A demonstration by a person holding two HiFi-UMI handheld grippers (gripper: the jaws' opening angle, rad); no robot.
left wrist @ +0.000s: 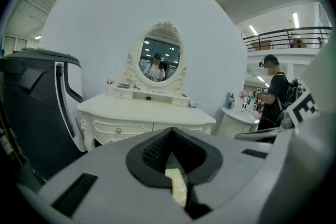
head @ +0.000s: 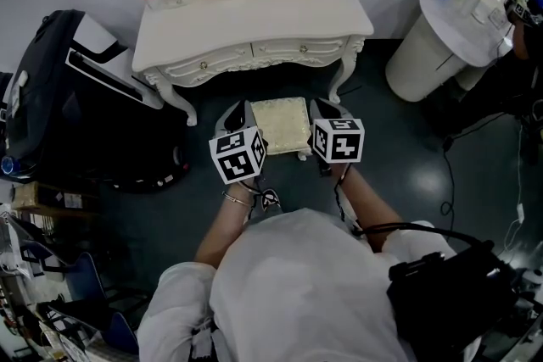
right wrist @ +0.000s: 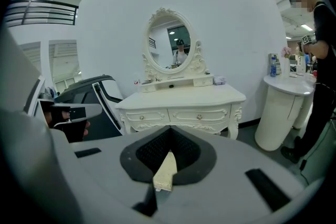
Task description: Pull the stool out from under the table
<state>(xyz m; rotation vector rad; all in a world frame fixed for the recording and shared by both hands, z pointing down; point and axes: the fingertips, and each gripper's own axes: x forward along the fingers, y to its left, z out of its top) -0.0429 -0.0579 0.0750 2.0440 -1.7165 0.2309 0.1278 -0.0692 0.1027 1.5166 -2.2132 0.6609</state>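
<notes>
I see the stool standing upright on the dark floor, its square cream cushioned top level. It sits just near of the table front, between the two curved front legs. My left gripper and right gripper pinch its left and right edges. The table is cream and carved, with two drawers and an oval mirror, against the far white wall.

Dressed in a loose white top with long sleeves, a thin bracelet at the left wrist and a black pouch at the right side, a black cable looping beside it. Fitted in each hand with a pale grey tool, the left gripper and the right gripper, each topped by a white cube printed with black square markers. Lined between the jaws with black ribbed pads in a diamond-shaped recess, flanked by narrow black slots.
</notes>
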